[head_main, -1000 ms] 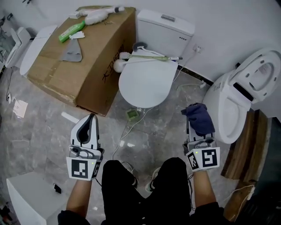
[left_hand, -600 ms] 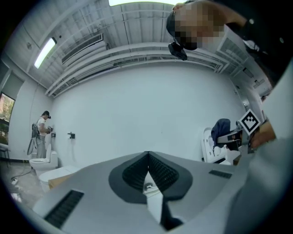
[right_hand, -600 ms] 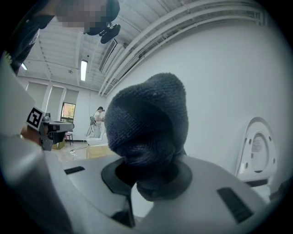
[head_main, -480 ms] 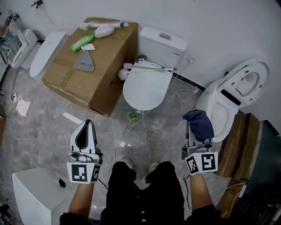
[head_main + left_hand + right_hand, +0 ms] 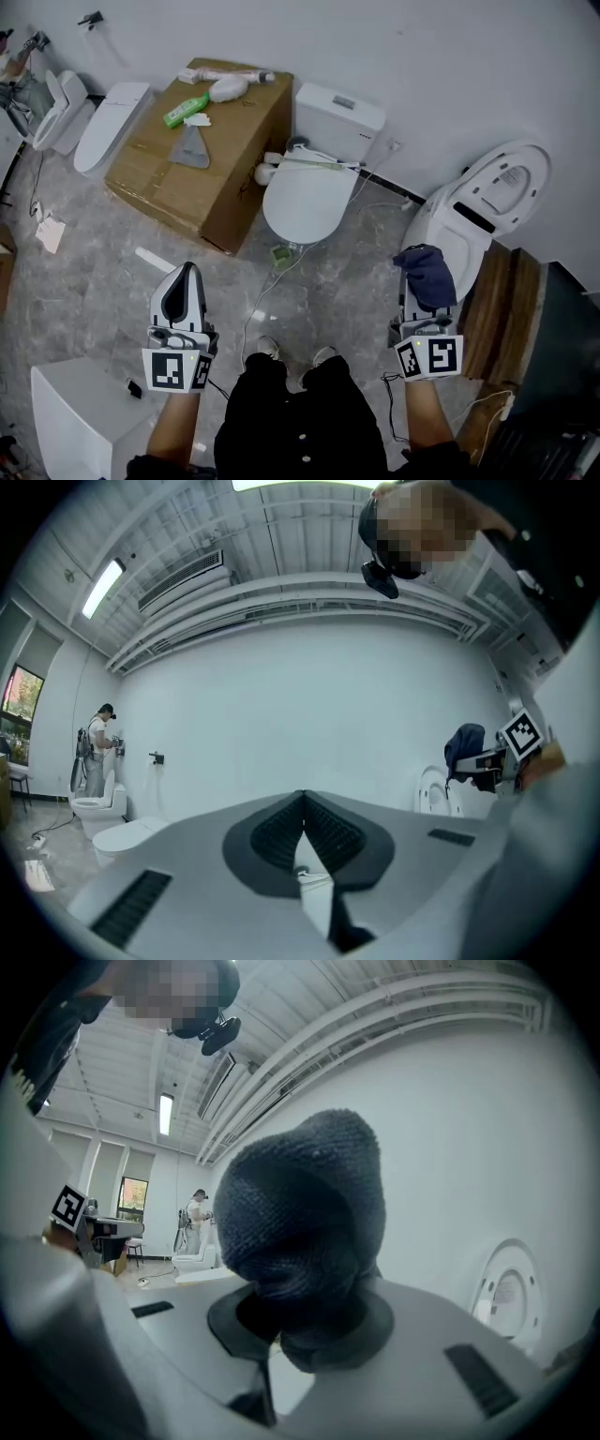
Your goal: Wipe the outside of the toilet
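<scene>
A white toilet (image 5: pixel 303 202) with its lid down and its tank (image 5: pixel 339 112) against the wall stands ahead of me in the head view. My right gripper (image 5: pixel 425 281) is shut on a bunched dark blue cloth (image 5: pixel 427 271), held over the floor right of that toilet. In the right gripper view the cloth (image 5: pixel 305 1213) bulges out above the jaws of the right gripper (image 5: pixel 309 1330). My left gripper (image 5: pixel 182 286) is shut with nothing in it, over the floor to the left. In the left gripper view the left gripper (image 5: pixel 303 803) points at the bare wall.
A second toilet (image 5: pixel 466 225) with its lid raised stands close beside my right gripper. A big cardboard box (image 5: pixel 187 173) carrying a green bottle (image 5: pixel 187 110) sits left of the toilet. A cable (image 5: pixel 265 291) trails over the floor. A white box (image 5: pixel 70 417) is at lower left, wooden planks (image 5: pixel 511 309) at right.
The head view has drawn back from the toilet, which now looks smaller and farther. Both grippers keep their poses, the right one still holding the cloth.
</scene>
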The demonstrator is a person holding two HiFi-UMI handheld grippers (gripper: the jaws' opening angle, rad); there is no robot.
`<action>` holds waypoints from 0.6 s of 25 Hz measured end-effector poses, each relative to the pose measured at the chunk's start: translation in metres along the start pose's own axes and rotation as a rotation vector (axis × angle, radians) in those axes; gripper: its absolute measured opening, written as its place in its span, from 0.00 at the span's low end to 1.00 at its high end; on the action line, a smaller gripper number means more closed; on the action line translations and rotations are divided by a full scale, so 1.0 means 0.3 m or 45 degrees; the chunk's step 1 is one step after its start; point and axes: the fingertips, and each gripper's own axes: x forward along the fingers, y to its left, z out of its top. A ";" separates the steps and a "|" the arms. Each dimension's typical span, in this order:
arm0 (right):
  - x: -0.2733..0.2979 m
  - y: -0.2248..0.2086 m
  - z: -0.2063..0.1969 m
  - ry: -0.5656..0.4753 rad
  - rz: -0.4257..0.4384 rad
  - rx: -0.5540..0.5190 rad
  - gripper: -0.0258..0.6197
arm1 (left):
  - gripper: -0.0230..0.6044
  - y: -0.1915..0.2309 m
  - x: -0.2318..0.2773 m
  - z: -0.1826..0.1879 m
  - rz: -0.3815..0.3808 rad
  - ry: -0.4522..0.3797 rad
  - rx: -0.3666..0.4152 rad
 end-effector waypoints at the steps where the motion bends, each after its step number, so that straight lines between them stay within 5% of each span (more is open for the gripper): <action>1: -0.011 -0.002 0.024 -0.005 0.001 0.001 0.13 | 0.05 -0.005 -0.002 0.026 0.000 -0.009 -0.001; 15: -0.168 -0.064 0.242 -0.104 -0.025 0.031 0.13 | 0.05 -0.060 -0.070 0.234 0.001 -0.107 0.025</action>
